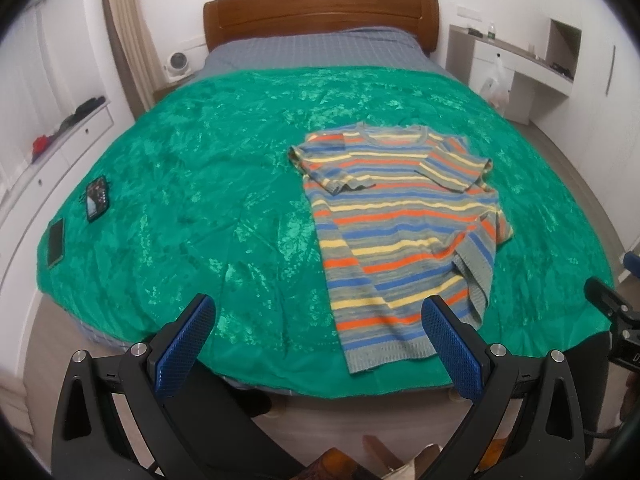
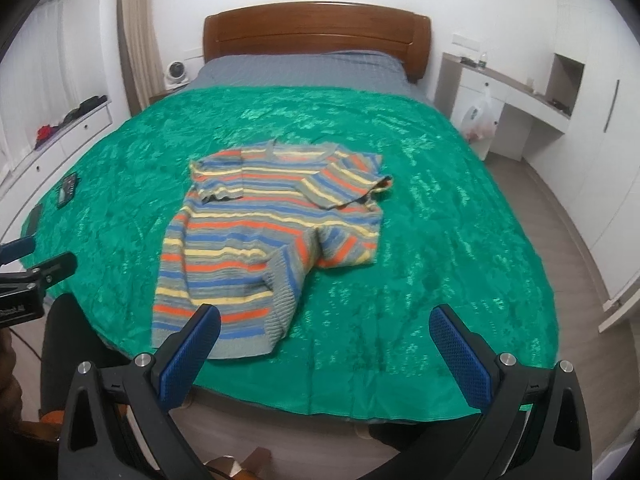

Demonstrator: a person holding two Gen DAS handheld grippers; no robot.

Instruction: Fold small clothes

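A small striped knit sweater (image 1: 396, 224), grey with orange, blue and yellow bands, lies on the green bedspread (image 1: 200, 184). Both sleeves are folded in over its chest and its right side is folded over towards the middle. It also shows in the right wrist view (image 2: 264, 236). My left gripper (image 1: 320, 316) is open and empty, held above the bed's near edge with the sweater's hem just ahead on the right. My right gripper (image 2: 326, 326) is open and empty, near the bed's front edge, with the hem beside its left finger (image 2: 192, 344). The other gripper's body (image 2: 28, 284) shows at the left.
Two phones (image 1: 97, 198) (image 1: 55, 242) lie on the green bedspread's left edge. A wooden headboard (image 1: 320, 12) stands at the far end. White drawers (image 1: 60, 140) run along the left wall, and a white desk (image 1: 516, 60) with a plastic bag stands on the right. Wood floor lies around the bed.
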